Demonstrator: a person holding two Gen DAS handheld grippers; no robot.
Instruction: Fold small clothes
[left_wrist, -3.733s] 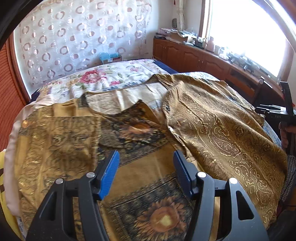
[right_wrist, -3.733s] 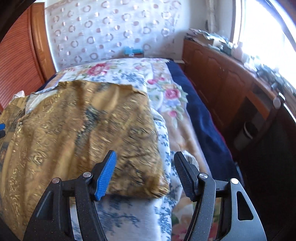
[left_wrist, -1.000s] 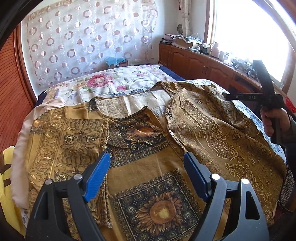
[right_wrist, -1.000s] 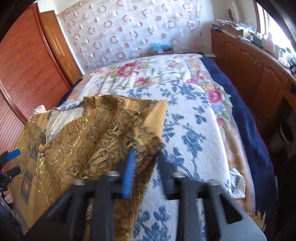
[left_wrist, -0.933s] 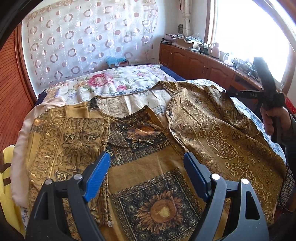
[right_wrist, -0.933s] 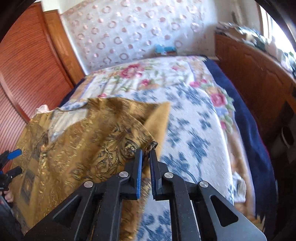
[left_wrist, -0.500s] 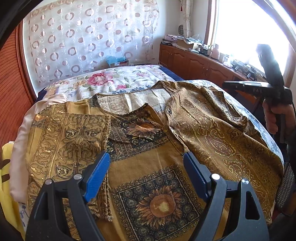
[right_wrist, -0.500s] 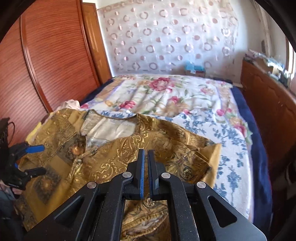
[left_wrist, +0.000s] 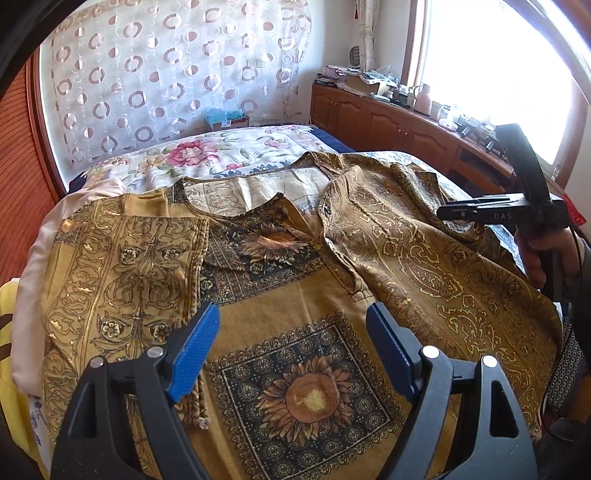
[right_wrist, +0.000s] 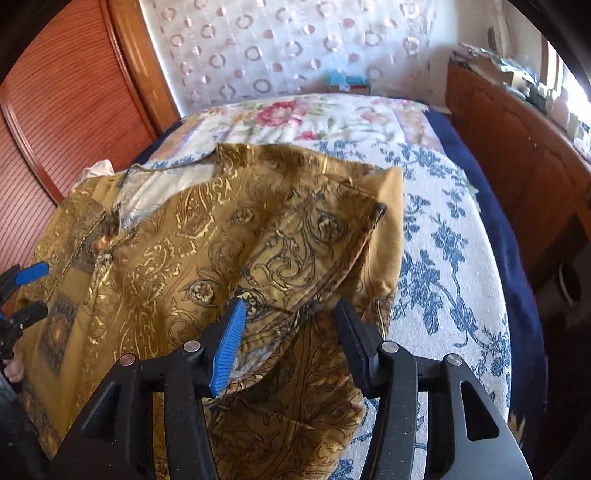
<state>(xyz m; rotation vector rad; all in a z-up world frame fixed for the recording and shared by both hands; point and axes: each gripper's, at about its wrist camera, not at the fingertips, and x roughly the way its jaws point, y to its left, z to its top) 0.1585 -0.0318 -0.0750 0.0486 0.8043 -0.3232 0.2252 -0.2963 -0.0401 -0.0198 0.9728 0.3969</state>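
Both grippers open, nothing clamped.

Our left gripper (left_wrist: 291, 354) hangs low and level, blue-padded fingers (left_wrist: 192, 354) spread wide with a clear gap between them; in the right wrist view it shows at the far left edge (right_wrist: 27, 291), jaws likewise apart, with a bit of our left hand (right_wrist: 13, 369) below it. Our right gripper (right_wrist: 290, 339) has its jaws parted too, pointing forward and slightly down. From the left wrist view we see it side-on at the right edge (left_wrist: 498, 212), right hand (left_wrist: 550, 258) wrapped around the handle.
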